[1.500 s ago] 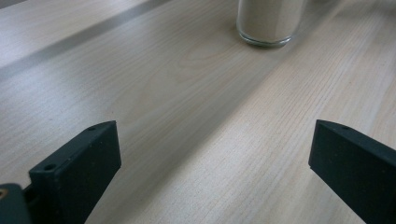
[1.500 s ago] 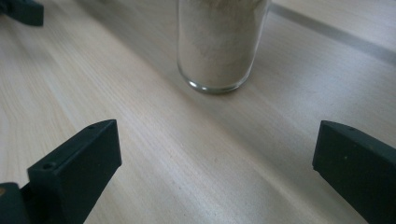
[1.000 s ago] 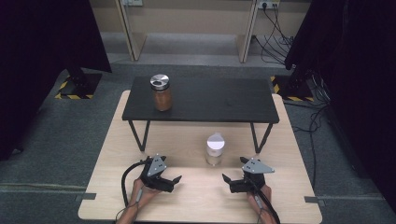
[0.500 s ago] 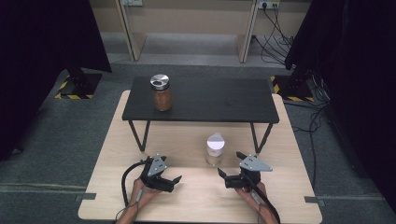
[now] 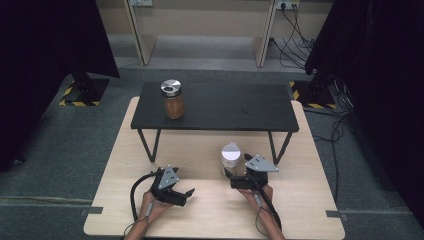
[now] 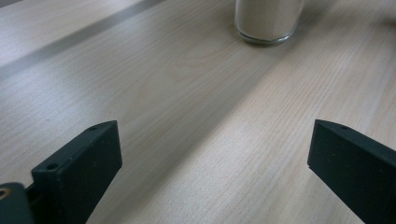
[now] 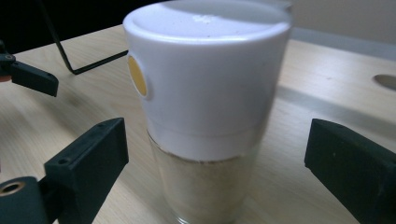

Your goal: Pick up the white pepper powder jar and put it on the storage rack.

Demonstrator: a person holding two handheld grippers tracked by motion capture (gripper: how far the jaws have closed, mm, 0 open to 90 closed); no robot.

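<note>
A glass jar with a white lid [image 5: 230,156] holding pale powder stands on the wooden table [image 5: 200,150], just in front of the black shelf. My right gripper [image 5: 229,177] is open right at it. In the right gripper view the jar [image 7: 205,116] looms between the two spread jaws of my right gripper [image 7: 219,144], and neither jaw touches it. My left gripper [image 5: 189,193] rests open near the front edge, empty. In the left gripper view my left gripper [image 6: 212,149] points over bare wood towards the jar's base [image 6: 268,21].
A low black shelf [image 5: 235,107] on thin metal legs spans the table's far half. On its left part stands a jar of brown contents with a silver lid [image 5: 173,100]. Cables trail from both grippers towards the front edge. The left gripper's jaw [image 7: 28,77] shows beside the jar.
My right gripper has moved forward and to the left up to the white-lidded jar, which now stands between its jaws. The left gripper has stayed put.
</note>
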